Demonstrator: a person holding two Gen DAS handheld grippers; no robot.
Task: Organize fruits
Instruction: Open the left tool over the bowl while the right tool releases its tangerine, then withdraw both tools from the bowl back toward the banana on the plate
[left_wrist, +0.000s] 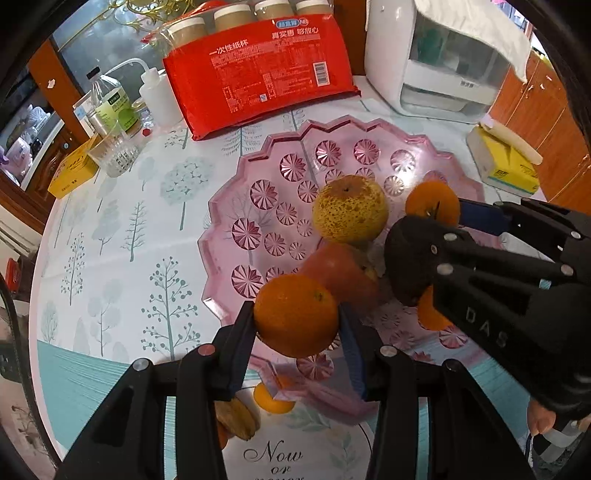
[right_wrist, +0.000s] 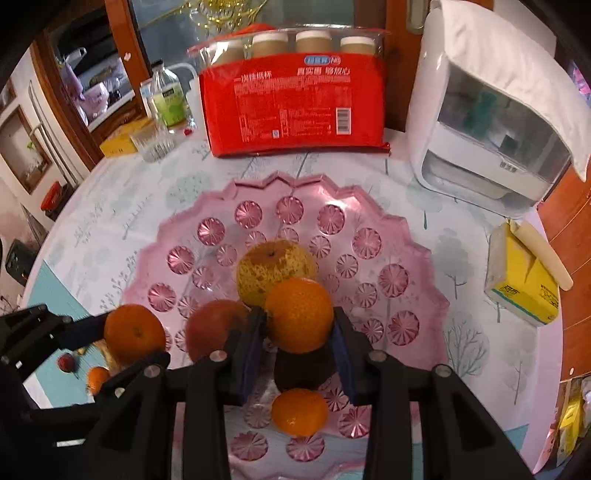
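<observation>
So both hands are busy here, and I'll place everything off the pink glass tray (right_wrist: 413, 236) in the middle of the table. Starting at the tray's left edge: the left gripper (left_wrist: 297, 325) is pinched onto an orange (left_wrist: 295, 314), pads touching both sides, and it hangs right over the near-left rim. Just inside that is a red apple (right_wrist: 214, 328), and behind the apple, about tray centre, sits a spotty yellow-green citrus (right_wrist: 271, 271). Moving right, the right gripper (right_wrist: 297, 328) is closed on a second orange (right_wrist: 299, 314), hovering over the tray's near middle with another loose orange (right_wrist: 299, 411) lying in the tray below it. Off the tray, near its front-left corner, a few small fruits are still on the tablecloth. Looks to me like the drop-off step: two oranges about to go in. Next move probably needs a gentle lower into bare spots, then opening up, without knocking the apple or the pile.
</observation>
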